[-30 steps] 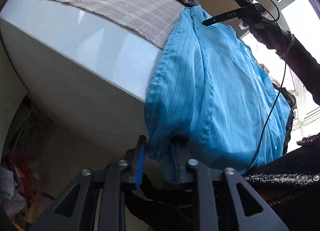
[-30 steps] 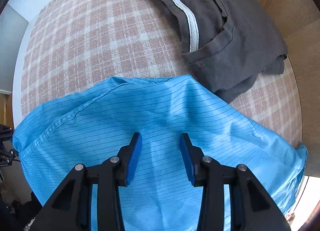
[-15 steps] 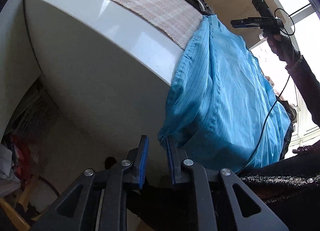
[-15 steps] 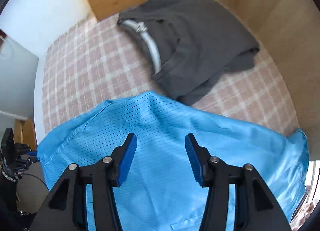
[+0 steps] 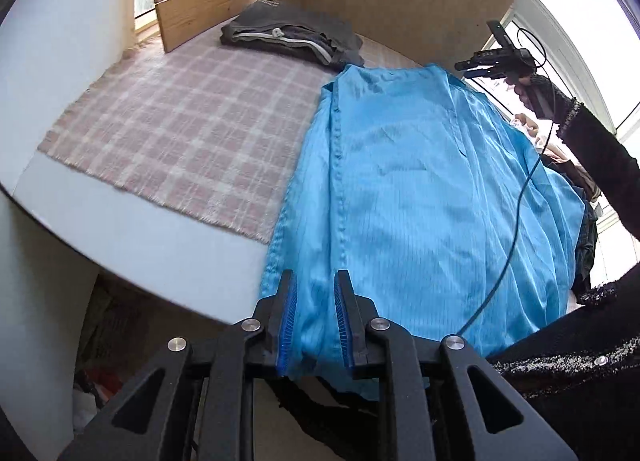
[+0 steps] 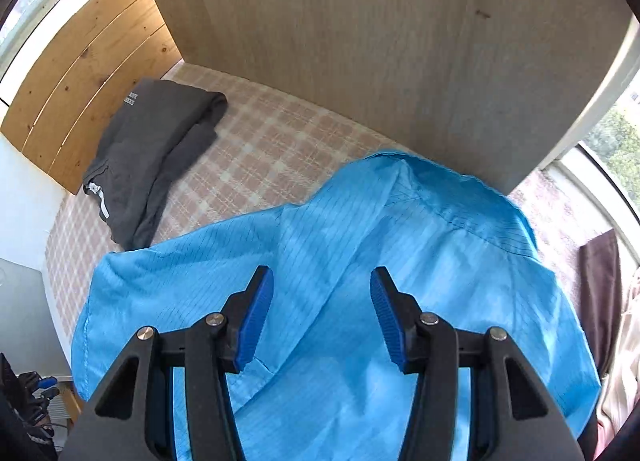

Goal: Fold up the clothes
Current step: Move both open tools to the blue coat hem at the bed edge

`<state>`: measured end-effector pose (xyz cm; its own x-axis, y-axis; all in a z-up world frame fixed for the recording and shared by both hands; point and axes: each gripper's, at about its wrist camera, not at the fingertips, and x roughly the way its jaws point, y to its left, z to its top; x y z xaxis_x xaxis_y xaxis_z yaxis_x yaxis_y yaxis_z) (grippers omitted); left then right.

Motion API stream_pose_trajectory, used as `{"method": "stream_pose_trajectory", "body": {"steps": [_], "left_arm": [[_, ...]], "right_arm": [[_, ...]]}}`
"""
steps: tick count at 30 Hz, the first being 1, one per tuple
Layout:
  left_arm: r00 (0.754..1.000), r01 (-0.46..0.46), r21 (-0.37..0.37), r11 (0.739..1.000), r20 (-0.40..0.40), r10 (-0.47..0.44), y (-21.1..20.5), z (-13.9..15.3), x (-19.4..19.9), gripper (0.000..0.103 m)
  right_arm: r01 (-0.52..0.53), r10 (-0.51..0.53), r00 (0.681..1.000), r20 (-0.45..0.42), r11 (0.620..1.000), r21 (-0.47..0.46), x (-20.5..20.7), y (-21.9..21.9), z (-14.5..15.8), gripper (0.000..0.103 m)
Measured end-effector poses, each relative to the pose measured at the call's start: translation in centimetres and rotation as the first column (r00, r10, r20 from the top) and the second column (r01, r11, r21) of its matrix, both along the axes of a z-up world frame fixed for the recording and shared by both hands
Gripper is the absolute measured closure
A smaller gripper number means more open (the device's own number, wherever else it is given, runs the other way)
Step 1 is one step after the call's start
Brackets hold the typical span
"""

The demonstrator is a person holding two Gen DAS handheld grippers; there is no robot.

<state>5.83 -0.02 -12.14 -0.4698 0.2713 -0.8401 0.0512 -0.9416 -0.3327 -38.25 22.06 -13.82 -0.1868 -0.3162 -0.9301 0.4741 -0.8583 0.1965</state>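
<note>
A bright blue striped garment (image 5: 420, 189) lies spread over the right part of the table, its near hem hanging off the front edge. My left gripper (image 5: 316, 317) is at that hem, shut on a bunch of the blue fabric between its blue pads. My right gripper (image 6: 322, 313) hovers open above the far part of the blue garment (image 6: 400, 261) with nothing between its fingers. In the left wrist view the right gripper (image 5: 492, 61) shows above the garment's far end, held by a hand in a black sleeve.
A folded dark grey garment (image 5: 288, 37) (image 6: 156, 153) rests at the back on a pink plaid cloth (image 5: 180, 133) (image 6: 280, 141). The cloth covers a white table (image 5: 160, 237). Wooden boards (image 6: 360, 41) wall the back. A black cable (image 5: 516, 229) trails across the blue fabric.
My left gripper narrowed onto the hanging hem, then rose from below the table edge to above it. My right gripper lifted, opened wider and swung toward the garment's far end.
</note>
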Motion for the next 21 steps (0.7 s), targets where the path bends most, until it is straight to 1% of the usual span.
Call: {"method": "stream_pose_trajectory", "body": {"steps": [1,3,5,7,8,10,11,13,14,16,17,18,19,21], "left_arm": [[1.000,0.019,0.014,1.000,0.003,-0.019,0.6,-0.2,-1.1,0.084],[0.998,0.053,0.023,0.998,0.036,-0.054,2.0,-1.0,-2.5,0.084],[0.994,0.075,0.013,0.997,0.082,-0.076,3.2,-2.0,-3.3,0.084],[0.990,0.077,0.000,0.997,0.118,-0.077,3.5,-2.8,-3.4,0.084],[0.989,0.069,-0.005,0.998,0.128,-0.068,3.3,-2.9,-2.9,0.084],[0.990,0.035,-0.011,0.999,0.134,-0.033,2.5,-2.7,-1.9,0.084],[0.991,0.014,-0.011,1.000,0.134,-0.012,2.0,-2.6,-1.2,0.083],[0.990,-0.031,-0.005,0.999,0.138,0.032,0.9,-2.7,0.2,0.079],[0.989,-0.054,-0.002,0.999,0.140,0.054,0.4,-2.7,0.9,0.076],[0.986,-0.078,0.004,0.997,0.146,0.076,-0.2,-3.1,2.2,0.074],[0.985,-0.083,0.005,0.997,0.150,0.082,-0.3,-3.4,2.8,0.073],[0.984,-0.087,0.008,0.996,0.155,0.084,-0.3,-3.7,3.4,0.073],[0.983,-0.090,0.006,0.996,0.162,0.088,-0.3,-4.0,3.9,0.073],[0.981,-0.095,-0.001,0.995,0.169,0.094,-0.4,-4.5,5.0,0.073]], "right_arm": [[-0.024,0.024,1.000,0.013,1.000,0.010,-0.4,-0.8,-1.1,0.054],[-0.073,0.071,0.997,0.037,0.997,0.033,-1.2,-2.5,-3.2,0.054],[-0.083,0.086,0.996,-0.012,0.986,0.142,-2.4,-3.6,-5.3,0.054],[-0.060,0.077,0.995,-0.065,0.971,0.233,-3.6,-3.7,-6.3,0.054],[-0.056,0.076,0.994,-0.072,0.966,0.254,-3.9,-3.6,-6.3,0.054],[-0.063,0.093,0.990,-0.103,0.962,0.265,-3.4,-3.5,-4.9,0.054],[-0.069,0.106,0.985,-0.132,0.963,0.260,-2.7,-3.7,-3.6,0.054],[-0.128,0.163,0.972,-0.168,0.972,0.199,-0.8,-5.3,-0.7,0.054],[-0.198,0.223,0.964,-0.147,0.966,0.167,0.5,-6.9,0.0,0.054],[-0.336,0.346,0.932,-0.105,0.937,0.099,3.0,-10.4,1.3,0.054],[-0.409,0.417,0.904,-0.089,0.907,0.098,4.5,-12.7,1.4,0.054],[-0.480,0.487,0.870,-0.073,0.872,0.099,6.0,-15.0,1.4,0.054],[-0.540,0.550,0.832,-0.070,0.833,0.122,7.5,-17.0,1.0,0.054],[-0.650,0.666,0.744,-0.061,0.741,0.171,10.7,-21.0,0.1,0.053]]}}
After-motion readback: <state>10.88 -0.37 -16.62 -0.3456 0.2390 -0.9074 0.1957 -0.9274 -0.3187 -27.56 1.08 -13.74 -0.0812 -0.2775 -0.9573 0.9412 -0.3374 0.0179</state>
